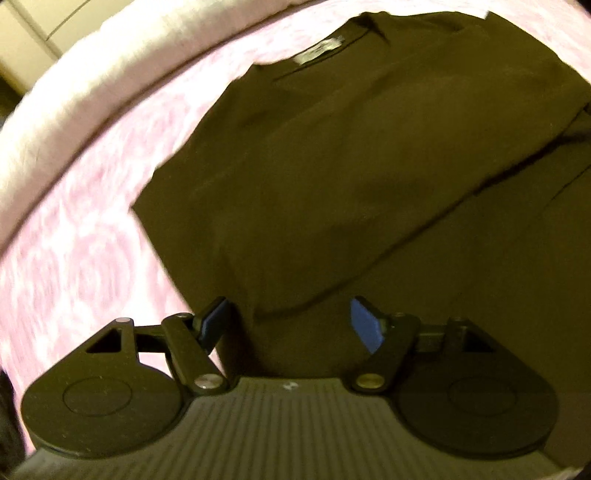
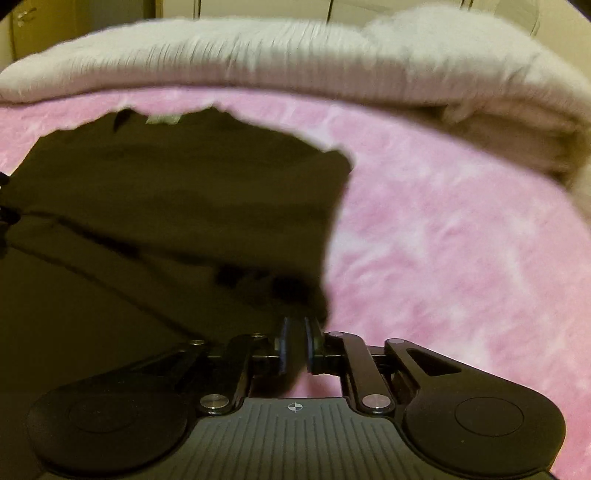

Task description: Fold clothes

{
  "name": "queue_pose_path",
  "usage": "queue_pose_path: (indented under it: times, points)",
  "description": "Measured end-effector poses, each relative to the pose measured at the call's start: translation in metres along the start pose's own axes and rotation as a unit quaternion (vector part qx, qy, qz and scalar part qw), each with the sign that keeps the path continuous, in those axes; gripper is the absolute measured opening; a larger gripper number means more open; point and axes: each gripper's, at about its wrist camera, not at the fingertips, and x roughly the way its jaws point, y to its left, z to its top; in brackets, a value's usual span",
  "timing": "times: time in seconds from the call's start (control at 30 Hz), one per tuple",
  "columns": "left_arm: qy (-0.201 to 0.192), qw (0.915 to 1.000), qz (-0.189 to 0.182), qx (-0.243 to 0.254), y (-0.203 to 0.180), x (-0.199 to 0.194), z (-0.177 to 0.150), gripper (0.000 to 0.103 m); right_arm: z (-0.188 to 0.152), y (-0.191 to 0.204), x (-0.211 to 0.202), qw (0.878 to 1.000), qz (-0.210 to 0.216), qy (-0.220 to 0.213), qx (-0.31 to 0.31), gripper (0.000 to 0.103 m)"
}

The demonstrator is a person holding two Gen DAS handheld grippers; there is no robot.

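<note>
Two grippers worked a dark shirt [image 1: 332, 155] on the pink bed [image 2: 461, 240]: left gripper [image 1: 291, 325] fingers spread wide, empty; right gripper [image 2: 295, 347] nearly closed, pinching the shirt's edge, which could slip free and spoil the fold.

A pink blanket [image 1: 85, 266] with a mottled pattern of paler patches is spread across the left half of the left wrist view and across the right and upper middle of the right wrist view [image 2: 461, 240]. Behind it, a pale folded quilt [image 2: 258, 48] is laid along the top of the right wrist view, its thick folded edge seen at the right; in the left wrist view it is seen as a curved band at the upper left [image 1: 74, 96]. A light cupboard [image 1: 33, 33] is glimpsed in the upper left corner of the left wrist view. Both views are blurred.
</note>
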Motion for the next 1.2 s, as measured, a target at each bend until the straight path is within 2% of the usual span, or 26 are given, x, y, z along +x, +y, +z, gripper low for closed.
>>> queue_pose_path:
  times: [0.13,0.2,0.27,0.4,0.57,0.7,0.87,1.0,1.13,1.2]
  points:
    - [0.01,0.9997,0.005,-0.021,0.001,-0.027,-0.021,0.068,-0.001,0.005,-0.012,0.999,-0.01,0.03,0.026,0.017]
    - [0.008,0.9995,0.008,-0.029,-0.003,-0.049,-0.039,0.068,-0.004,0.01,-0.028,0.999,-0.005,0.036,0.025,0.024]
    - [0.007,0.9992,0.011,-0.039,-0.006,-0.072,-0.061,0.068,-0.01,0.018,-0.047,0.999,-0.002,0.035,0.007,0.042]
    - [0.002,0.9989,0.017,-0.044,-0.032,-0.117,-0.102,0.068,-0.029,0.039,-0.084,0.999,0.02,0.04,-0.031,0.051]
    - [-0.008,0.9999,0.013,-0.007,-0.082,-0.163,-0.151,0.068,-0.064,0.075,-0.126,0.994,0.039,0.045,-0.095,0.053]
    - [-0.024,0.9972,0.0,0.07,-0.132,-0.187,-0.188,0.068,-0.096,0.097,-0.153,0.992,0.033,0.05,-0.114,0.054]
    - [-0.054,0.9825,-0.041,0.173,-0.189,-0.209,-0.24,0.068,-0.14,0.118,-0.181,0.991,0.023,0.059,-0.117,0.054]
    - [-0.074,0.9657,-0.073,0.238,-0.224,-0.221,-0.281,0.068,-0.174,0.133,-0.195,0.987,0.021,0.063,-0.143,0.054]
    - [-0.076,0.9472,-0.056,0.306,-0.26,-0.214,-0.302,0.068,-0.2,0.142,-0.2,0.983,0.003,0.07,-0.169,0.054]
    - [-0.076,0.9379,-0.032,0.337,-0.276,-0.208,-0.311,0.067,-0.208,0.141,-0.2,0.983,0.004,0.076,-0.169,0.054]
